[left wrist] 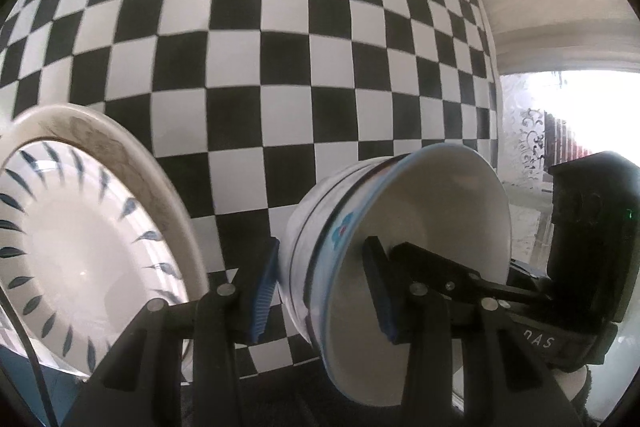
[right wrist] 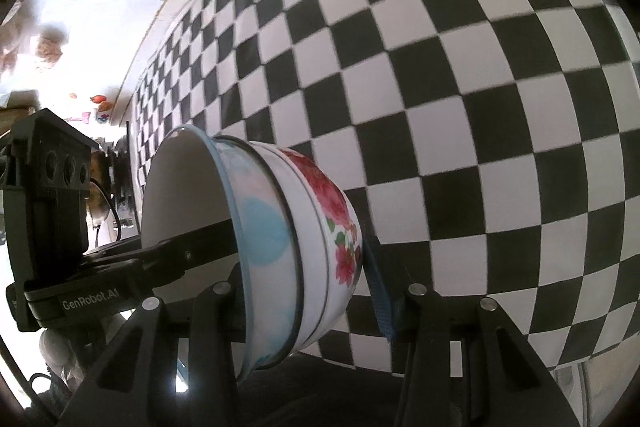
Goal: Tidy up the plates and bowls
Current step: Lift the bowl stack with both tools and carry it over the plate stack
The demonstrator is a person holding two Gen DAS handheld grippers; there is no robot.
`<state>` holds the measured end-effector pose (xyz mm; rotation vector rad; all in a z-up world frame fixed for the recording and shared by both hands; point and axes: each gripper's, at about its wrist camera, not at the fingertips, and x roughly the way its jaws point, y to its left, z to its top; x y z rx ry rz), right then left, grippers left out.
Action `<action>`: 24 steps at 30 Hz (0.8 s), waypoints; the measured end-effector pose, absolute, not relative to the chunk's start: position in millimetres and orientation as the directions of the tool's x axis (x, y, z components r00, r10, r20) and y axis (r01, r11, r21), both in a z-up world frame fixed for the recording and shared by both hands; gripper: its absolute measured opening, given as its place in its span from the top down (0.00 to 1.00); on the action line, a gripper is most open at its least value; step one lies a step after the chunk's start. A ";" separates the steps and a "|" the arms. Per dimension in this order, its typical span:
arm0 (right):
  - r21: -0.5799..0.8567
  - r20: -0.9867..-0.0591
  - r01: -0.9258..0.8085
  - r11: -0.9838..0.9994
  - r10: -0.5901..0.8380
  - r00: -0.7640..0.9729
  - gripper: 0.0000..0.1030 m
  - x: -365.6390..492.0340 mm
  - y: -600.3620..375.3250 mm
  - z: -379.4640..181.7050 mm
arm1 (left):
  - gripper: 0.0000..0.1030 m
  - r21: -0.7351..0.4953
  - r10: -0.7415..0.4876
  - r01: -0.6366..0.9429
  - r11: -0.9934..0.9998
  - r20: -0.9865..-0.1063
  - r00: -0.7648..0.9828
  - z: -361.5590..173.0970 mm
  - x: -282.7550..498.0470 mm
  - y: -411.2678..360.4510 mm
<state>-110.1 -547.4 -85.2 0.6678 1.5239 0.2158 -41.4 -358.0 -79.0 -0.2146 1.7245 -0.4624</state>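
Observation:
Both grippers hold one stack of nested bowls on its side, from opposite sides. In the left wrist view my left gripper (left wrist: 320, 291) is shut on the bowl stack (left wrist: 316, 227), one finger inside the white inner bowl, one pad on the outer wall. Two white plates (left wrist: 84, 239) with dark leaf marks stand on edge at the left. In the right wrist view my right gripper (right wrist: 308, 279) is shut on the same bowl stack (right wrist: 304, 227), which shows a blue-rimmed bowl and a red-flowered outer bowl. The left gripper's body (right wrist: 52, 207) shows at the left.
A black-and-white checkered wall (left wrist: 280, 47) fills the background in both views. A bright window (left wrist: 580, 115) with a patterned curtain is at the right of the left wrist view. A blue edge (left wrist: 16, 375) lies under the plates.

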 end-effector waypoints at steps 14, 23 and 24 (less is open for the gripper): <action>0.564 -0.825 0.139 0.814 0.563 0.050 0.55 -88.6 -462.2 -48.5 | 0.63 -0.401 -0.393 0.069 0.914 -0.914 -0.104 -26.9 -43.1 -276.6; 0.560 -0.827 0.065 0.826 0.562 -0.016 0.55 -83.5 -392.5 -62.5 | 0.63 -0.381 -0.382 -0.028 0.924 -0.922 -0.071 -33.4 -56.6 -210.6; 0.559 -0.828 0.060 0.827 0.560 -0.021 0.55 -82.9 -386.4 -65.2 | 0.63 -0.378 -0.380 -0.039 0.925 -0.922 -0.067 -36.5 -56.4 -202.0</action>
